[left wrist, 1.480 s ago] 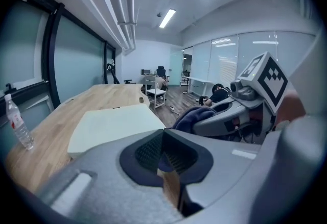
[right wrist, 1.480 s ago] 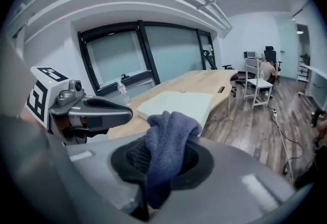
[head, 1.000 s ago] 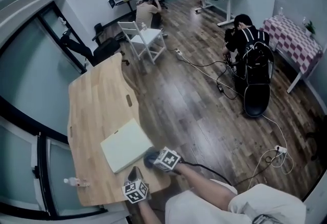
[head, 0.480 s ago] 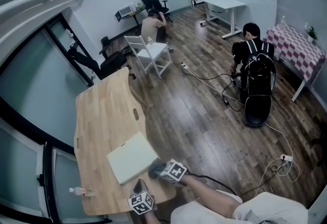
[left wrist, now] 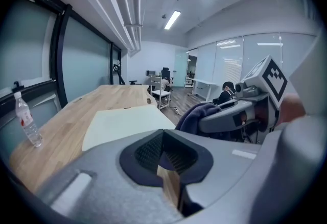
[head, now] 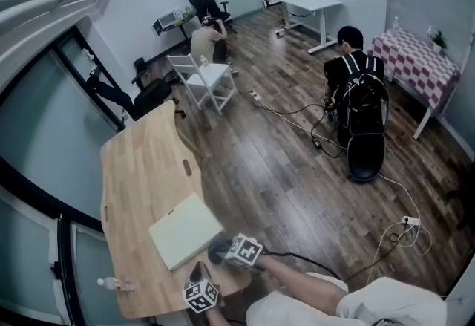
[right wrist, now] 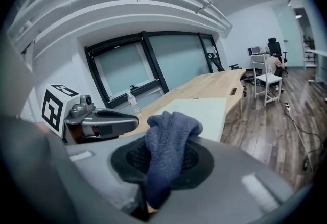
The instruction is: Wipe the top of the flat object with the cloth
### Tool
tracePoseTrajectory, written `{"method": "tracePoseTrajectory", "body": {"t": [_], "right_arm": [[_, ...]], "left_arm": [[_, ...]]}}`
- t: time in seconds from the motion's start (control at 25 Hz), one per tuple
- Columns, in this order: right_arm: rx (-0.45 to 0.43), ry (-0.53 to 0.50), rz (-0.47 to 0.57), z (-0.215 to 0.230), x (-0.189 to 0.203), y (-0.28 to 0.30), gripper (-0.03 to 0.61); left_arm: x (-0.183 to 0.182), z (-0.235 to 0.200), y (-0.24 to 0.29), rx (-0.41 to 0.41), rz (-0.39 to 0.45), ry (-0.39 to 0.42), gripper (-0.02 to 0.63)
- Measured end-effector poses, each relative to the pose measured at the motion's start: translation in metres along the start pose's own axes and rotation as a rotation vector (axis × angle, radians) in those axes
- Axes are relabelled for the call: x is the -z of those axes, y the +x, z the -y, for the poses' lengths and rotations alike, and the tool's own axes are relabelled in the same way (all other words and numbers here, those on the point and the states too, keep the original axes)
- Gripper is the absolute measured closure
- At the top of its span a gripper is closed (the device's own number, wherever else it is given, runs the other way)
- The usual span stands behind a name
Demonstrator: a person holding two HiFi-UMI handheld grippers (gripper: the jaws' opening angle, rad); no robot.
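Note:
A pale flat board lies on the wooden table, near its front end. My right gripper hovers at the board's near right corner, shut on a dark blue cloth. In the right gripper view the cloth bulges up out of the right gripper, with the board just beyond it. My left gripper sits over the table's front edge, just short of the board, jaws together and empty. The left gripper view shows the left gripper shut, the board ahead and the cloth to the right.
A small water bottle stands at the table's near left corner. The table's right edge drops to a wood floor with cables. A white chair stands beyond the table. Two people crouch on the floor farther off.
The head view sways slightly. Both grippers stay at the board's near right corner, the cloth still held in the right one.

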State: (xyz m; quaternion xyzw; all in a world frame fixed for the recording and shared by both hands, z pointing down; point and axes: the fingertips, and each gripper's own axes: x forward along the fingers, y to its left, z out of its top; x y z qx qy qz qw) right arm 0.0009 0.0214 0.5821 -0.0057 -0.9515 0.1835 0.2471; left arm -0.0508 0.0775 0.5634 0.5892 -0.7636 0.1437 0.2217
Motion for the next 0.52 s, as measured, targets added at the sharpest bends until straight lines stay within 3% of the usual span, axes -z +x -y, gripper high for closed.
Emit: {"method": "tracePoseTrajectory", "body": {"t": [0.16,0.36,0.52], "right_arm": [[0.017,0.002,-0.001,-0.009,-0.006,0.004,0.514],[0.015,-0.020,0.004,-0.014,-0.010,0.017,0.514],[0.004,-0.011,-0.005,-0.022,-0.019,0.021,0.514]], "left_arm": [[0.006,-0.010,-0.015,-0.003,0.008,0.003,0.606],[0.014,-0.039,-0.028,-0.067,0.028,-0.055,0.606],[0.012,-0.052,-0.029,-0.097,0.047,-0.056,0.606]]}}
